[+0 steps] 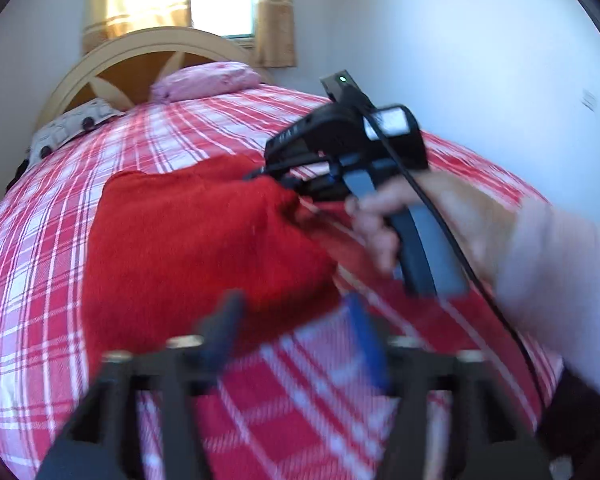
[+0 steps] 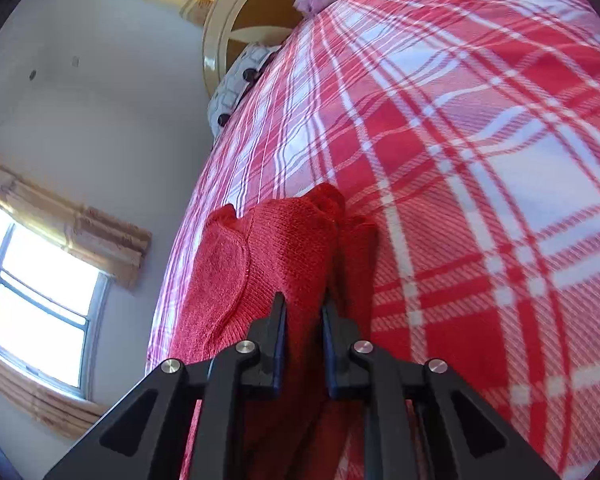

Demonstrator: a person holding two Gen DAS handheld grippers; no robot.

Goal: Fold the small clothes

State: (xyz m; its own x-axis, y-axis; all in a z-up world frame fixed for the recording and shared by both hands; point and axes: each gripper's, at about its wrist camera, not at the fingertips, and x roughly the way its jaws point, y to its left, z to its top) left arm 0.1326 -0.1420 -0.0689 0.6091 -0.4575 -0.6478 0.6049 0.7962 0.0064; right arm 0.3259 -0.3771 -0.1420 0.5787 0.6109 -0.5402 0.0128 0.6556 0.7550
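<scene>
Nearest to me in the left wrist view, my left tool [image 1: 296, 330] has its two blue-padded fingers spread wide, blurred, with nothing between them; they hang over the near edge of the red knitted garment [image 1: 188, 240] and the plaid bedspread [image 1: 40, 280]. No earlier view is at hand, so I report only that spread stance.

Just beyond, to the right, I see the person's hand [image 1: 416, 220] in a pale sleeve [image 1: 560, 272] gripping the handle of my right tool [image 1: 276, 178], whose tips reach the garment's right edge. From the right wrist view that right tool [image 2: 303, 312] is pressed nearly together, pinching a raised fold of the red knit [image 2: 284, 248] between its pads. Part of the cloth seems doubled over on itself there, though the blur keeps me from being sure how many layers.

The garment lies on the bed, about mid-way across the red-and-white plaid cover, bunched toward the pinched side.

Farther off, a pink pillow [image 1: 208, 80] and a spotted pillow [image 1: 72, 124] sit against the cream headboard [image 1: 140, 46]. Beyond that, a bright window with tan curtains [image 1: 274, 20] stands in the far wall.
</scene>
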